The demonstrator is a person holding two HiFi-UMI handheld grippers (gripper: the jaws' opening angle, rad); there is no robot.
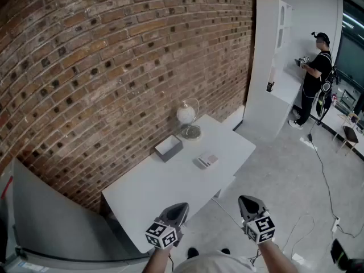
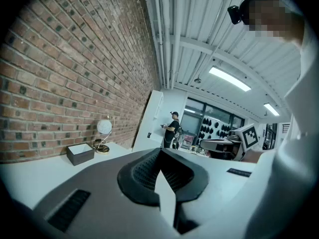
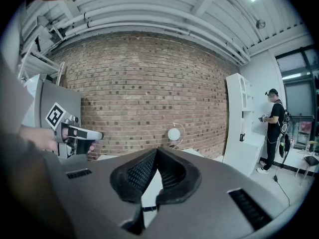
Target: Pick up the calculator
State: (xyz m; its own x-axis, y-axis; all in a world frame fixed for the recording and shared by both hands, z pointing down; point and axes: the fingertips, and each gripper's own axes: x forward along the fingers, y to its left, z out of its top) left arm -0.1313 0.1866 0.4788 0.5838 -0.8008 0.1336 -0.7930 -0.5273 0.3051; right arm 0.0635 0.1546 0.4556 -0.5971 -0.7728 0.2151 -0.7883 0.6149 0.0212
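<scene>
Though head view shows calculator (image 1: 206,161), left gripper view: box (image 2: 80,153) & lamp (image 2: 103,128).

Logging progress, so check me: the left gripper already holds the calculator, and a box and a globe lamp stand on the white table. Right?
No. The head view shows the calculator lying on the white table, untouched; the left gripper is shut and empty. The box and globe lamp do stand there.

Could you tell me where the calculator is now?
Head view: the calculator lies on the white table, just right of the grey box, near the globe lamp.
</scene>
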